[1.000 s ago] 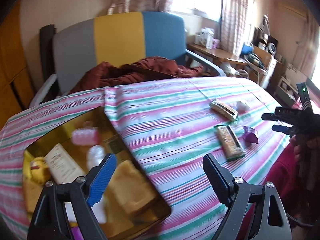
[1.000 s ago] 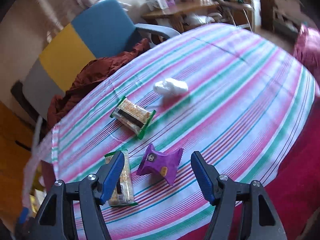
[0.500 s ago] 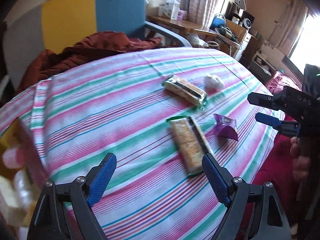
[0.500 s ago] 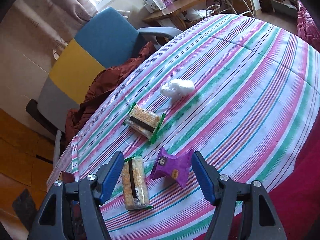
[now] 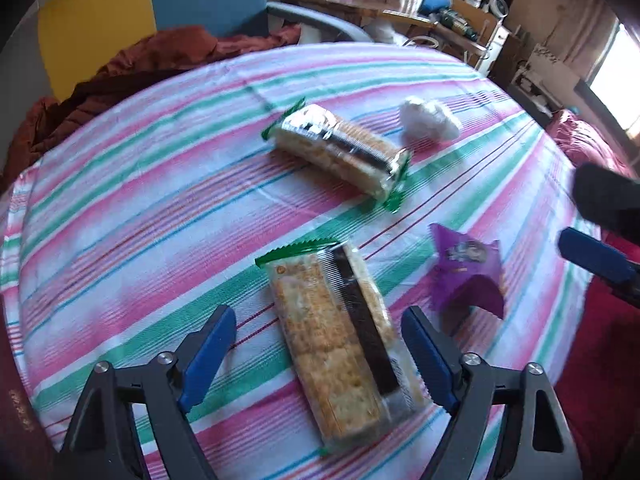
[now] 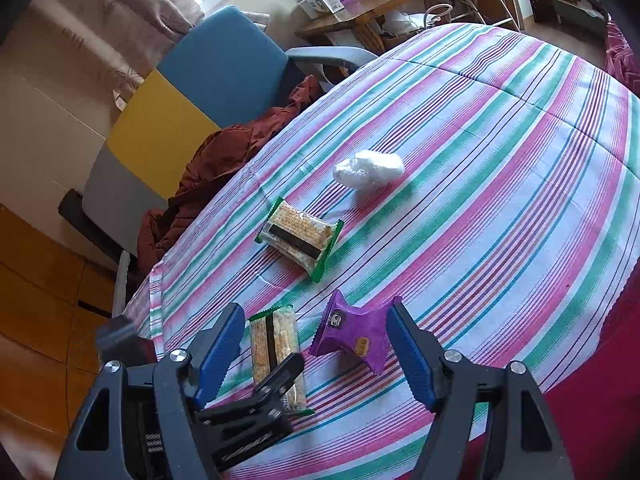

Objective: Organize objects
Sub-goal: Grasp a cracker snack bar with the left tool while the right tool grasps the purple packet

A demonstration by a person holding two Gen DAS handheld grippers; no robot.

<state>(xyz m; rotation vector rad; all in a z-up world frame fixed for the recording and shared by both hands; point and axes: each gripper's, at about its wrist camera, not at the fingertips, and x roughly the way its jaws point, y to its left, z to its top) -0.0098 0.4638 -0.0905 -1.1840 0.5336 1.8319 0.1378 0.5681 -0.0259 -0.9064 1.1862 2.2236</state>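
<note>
A near cracker pack (image 5: 340,336) with green ends lies on the striped tablecloth (image 5: 160,208), between the fingers of my open left gripper (image 5: 320,344). It also shows in the right wrist view (image 6: 276,344). A second cracker pack (image 5: 340,152) (image 6: 300,236) lies farther back. A purple packet (image 5: 468,276) (image 6: 352,336) sits right of the near pack, between the fingers of my open right gripper (image 6: 316,348). A white wad (image 5: 428,120) (image 6: 368,168) lies at the back.
A yellow and blue chair (image 6: 192,92) with a rust-red cloth (image 6: 224,160) stands behind the table. A cluttered wooden desk (image 6: 360,12) is farther back. The table edge (image 6: 580,360) drops off at the right over red fabric.
My left gripper has swung right from the gold box to the near cracker pack, which now lies between its fingers. My right gripper has drawn closer to the purple packet.
</note>
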